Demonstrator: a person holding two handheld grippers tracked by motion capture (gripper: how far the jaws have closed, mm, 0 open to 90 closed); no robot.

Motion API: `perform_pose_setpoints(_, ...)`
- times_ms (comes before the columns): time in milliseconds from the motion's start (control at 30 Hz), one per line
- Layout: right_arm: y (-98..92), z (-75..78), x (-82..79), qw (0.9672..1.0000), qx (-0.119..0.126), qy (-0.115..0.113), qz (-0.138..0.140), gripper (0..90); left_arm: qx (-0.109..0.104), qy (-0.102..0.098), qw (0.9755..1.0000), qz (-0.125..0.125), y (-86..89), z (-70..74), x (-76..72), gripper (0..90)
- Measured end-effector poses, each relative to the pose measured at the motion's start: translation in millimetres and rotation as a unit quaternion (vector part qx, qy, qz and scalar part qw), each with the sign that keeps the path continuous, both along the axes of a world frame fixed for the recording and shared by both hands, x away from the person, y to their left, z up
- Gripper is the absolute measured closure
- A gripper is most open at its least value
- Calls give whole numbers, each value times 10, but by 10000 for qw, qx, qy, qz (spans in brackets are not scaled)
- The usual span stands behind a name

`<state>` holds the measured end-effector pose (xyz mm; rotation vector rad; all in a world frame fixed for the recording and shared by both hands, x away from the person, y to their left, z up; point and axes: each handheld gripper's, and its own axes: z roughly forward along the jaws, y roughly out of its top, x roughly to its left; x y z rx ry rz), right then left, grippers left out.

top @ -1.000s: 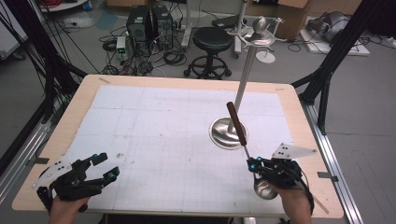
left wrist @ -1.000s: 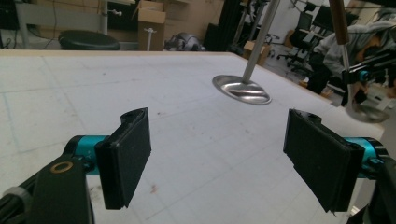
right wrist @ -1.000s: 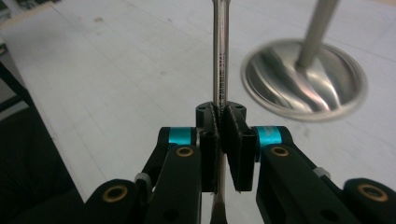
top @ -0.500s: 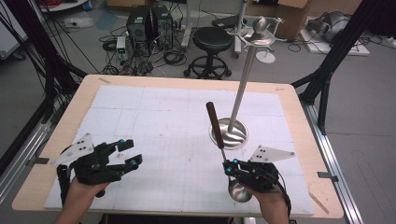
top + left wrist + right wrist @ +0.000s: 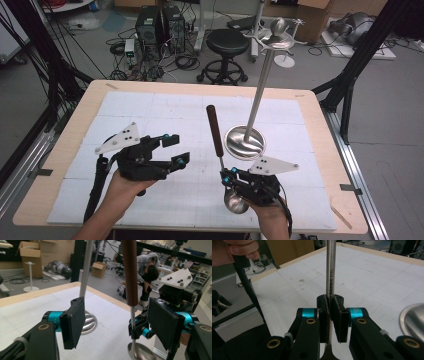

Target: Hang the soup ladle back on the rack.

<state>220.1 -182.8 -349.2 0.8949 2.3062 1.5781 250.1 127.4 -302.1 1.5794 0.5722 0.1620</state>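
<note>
Steel and dark wood make up the ladle (image 5: 218, 142), which judging by its thin metal shank will be rigid, moderately light and top-heavy while the brown handle stands upward and the polished bowl hangs low at the near edge. The right gripper (image 5: 231, 176) has its jaws pressed together on the smooth shank just above the bowl, also seen in the right gripper view (image 5: 329, 312); that bare steel is probably slippery, so the wooden handle (image 5: 129, 272) offers the surer second hold. The left gripper (image 5: 175, 148) hangs spread and empty, its jaws having just been opening, with the handle standing beyond its pads (image 5: 73, 322). Near the ladle on the right rises the hanging stand (image 5: 257, 95) on its round base. The table (image 5: 75, 125) gives open room to the left; the front edge lies close under the bowl.
</note>
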Motion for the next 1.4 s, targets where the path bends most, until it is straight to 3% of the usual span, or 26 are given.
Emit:
perform_pose_setpoints(233, 130, 34, -19, 9999, -16, -33, 114, 845, -65, 53, 9995, -300, -188, 8, 55, 353)
perform_pose_setpoints(467, 194, 44, -8, 9999, -55, -74, 106, 845, -119, 51, 9993, -347, -288, 30, 72, 364)
perform_pose_setpoints(600, 260, 48, -9, 9998, -81, -53, 148, 845, -48, 4, 9993, -381, -352, 51, 77, 388)
perform_pose_setpoints(800, 303, 60, -8, 9998, -97, -37, 189, 845, -15, 57, 9996, -289, -388, 37, 101, 423)
perform_pose_setpoints(1067, 341, 62, -5, 9997, -164, -18, 171, 845, 75, 120, 9997, -203, -401, 32, 105, 540)
perform_pose_setpoints(1400, 360, 51, 0, 9997, -175, 1, 143, 843, -67, 214, 9992, -316, -383, 54, 101, 715)
